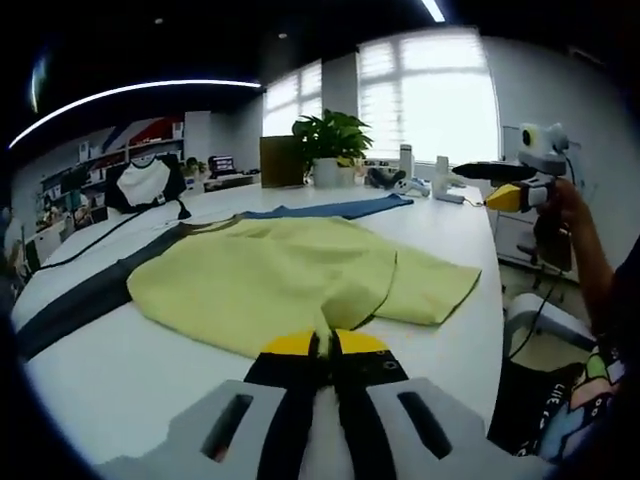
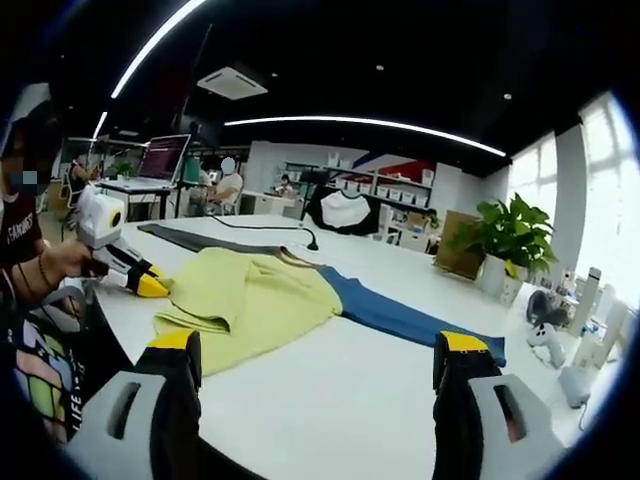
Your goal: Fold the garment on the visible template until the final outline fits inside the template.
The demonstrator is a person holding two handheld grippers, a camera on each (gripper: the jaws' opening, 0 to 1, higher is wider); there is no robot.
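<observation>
A yellow-green garment (image 1: pixel 270 275) lies partly folded on the white table (image 1: pixel 120 390), over a long dark blue template (image 1: pixel 335 209) that sticks out at both ends. My left gripper (image 1: pixel 327 343) is at the garment's near edge, its yellow-tipped jaws shut on a pinch of the fabric. In the right gripper view the garment (image 2: pixel 250 300) lies at the left with the blue template (image 2: pixel 400 315) running right from it, and the left gripper (image 2: pixel 150 285) touches its corner. My right gripper (image 2: pixel 318 345) stands open over bare table, jaws wide apart. A hand holds the right gripper (image 1: pixel 505 197) off the table's right side.
A potted plant (image 1: pixel 330 145) and small bottles (image 1: pixel 420 175) stand at the far end. A black cable (image 2: pixel 270 228) crosses the table. A black-and-white shirt (image 2: pixel 345 210) hangs behind. People sit at a laptop (image 2: pixel 160 160) in the background. The table edge (image 1: pixel 495 330) drops off at the right.
</observation>
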